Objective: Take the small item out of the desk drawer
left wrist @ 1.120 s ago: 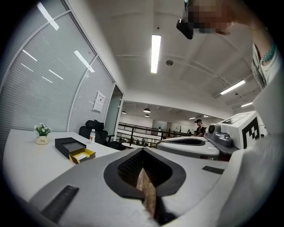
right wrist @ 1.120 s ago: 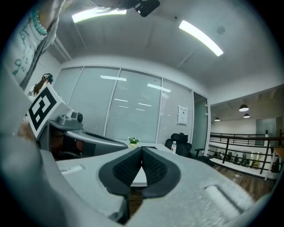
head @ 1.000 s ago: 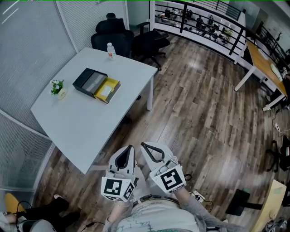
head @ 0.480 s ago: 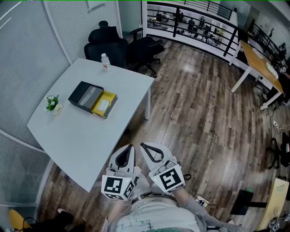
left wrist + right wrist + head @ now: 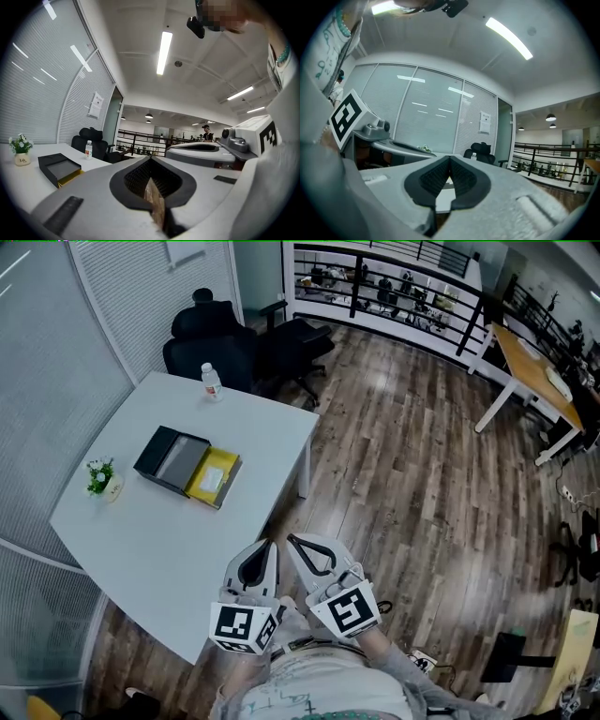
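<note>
The left gripper (image 5: 150, 158) has its jaws pressed together on nothing, and so does the right gripper (image 5: 449, 157); both are held close to the person's body, pointing level, just past the near corner of the table (image 5: 159, 549). The task's thing should be in the yellow drawer (image 5: 214, 474), which stands pulled out to the right of the black box (image 5: 169, 457) further in on the table. Something pale lies in the drawer, too small to make out. The jaws would need to spread first, or they would only push the item. A nudge could slide the box, which looks light. The plant (image 5: 99, 476) stands left of the box and the bottle (image 5: 212, 382) at the far edge, both clear of the reach; nothing blocks the way.
</note>
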A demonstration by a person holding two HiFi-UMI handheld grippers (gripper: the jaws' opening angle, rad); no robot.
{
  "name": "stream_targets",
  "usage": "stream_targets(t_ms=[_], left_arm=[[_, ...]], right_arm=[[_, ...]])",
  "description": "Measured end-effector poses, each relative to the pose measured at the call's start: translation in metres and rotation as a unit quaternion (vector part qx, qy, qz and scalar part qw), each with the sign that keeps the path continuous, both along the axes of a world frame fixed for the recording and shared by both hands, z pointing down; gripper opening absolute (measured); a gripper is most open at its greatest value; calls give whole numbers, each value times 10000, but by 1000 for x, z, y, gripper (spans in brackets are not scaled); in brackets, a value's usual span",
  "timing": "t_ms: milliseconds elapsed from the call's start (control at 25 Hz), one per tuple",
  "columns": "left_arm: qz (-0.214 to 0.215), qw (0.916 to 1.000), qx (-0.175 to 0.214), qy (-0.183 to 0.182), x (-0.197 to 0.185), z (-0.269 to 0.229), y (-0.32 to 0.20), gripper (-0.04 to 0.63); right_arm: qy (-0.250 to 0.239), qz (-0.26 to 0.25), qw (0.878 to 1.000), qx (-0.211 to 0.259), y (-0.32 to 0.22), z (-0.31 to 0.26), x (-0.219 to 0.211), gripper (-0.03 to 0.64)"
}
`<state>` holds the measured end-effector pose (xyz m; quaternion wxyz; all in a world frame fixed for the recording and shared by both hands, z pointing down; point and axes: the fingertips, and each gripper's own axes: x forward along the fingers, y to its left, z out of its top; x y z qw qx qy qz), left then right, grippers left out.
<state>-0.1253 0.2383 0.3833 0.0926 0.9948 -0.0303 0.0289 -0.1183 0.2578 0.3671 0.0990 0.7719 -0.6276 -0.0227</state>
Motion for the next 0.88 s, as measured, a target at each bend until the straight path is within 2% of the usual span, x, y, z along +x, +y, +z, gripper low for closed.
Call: stream_targets(t_ms=[480, 880], left_arm=[[116, 9999, -47, 97, 17, 3, -56, -3], [230, 9996, -121, -85, 9, 21, -90, -3]], right_arm=[[56, 25, 9999, -98, -59, 3, 12, 2], [-35, 106, 9998, -155, -89, 14, 7, 3]])
